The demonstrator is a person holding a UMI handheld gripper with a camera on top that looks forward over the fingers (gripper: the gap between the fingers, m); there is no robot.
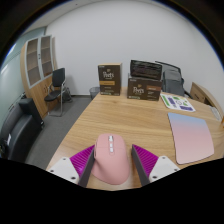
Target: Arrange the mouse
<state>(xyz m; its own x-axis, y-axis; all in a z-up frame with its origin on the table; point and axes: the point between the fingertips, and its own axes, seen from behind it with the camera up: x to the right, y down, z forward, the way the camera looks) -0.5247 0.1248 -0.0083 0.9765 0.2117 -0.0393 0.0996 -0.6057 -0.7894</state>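
A pink computer mouse [111, 158] sits between my gripper's [112, 168] two fingers, its wheel and buttons facing up and pointing away from me. The magenta pads [82, 160] close against its left and right sides, so the gripper is shut on it. It is over the near part of the wooden table [100, 118]. A pale pink mouse mat [192, 136] lies on the table ahead and to the right of the fingers.
Two brown cardboard boxes [110, 80] and a black device [146, 70] stand at the table's far side. A booklet [178, 102] lies beyond the mat. Black office chairs [18, 125] stand left of the table, with a cabinet [40, 62] by the wall.
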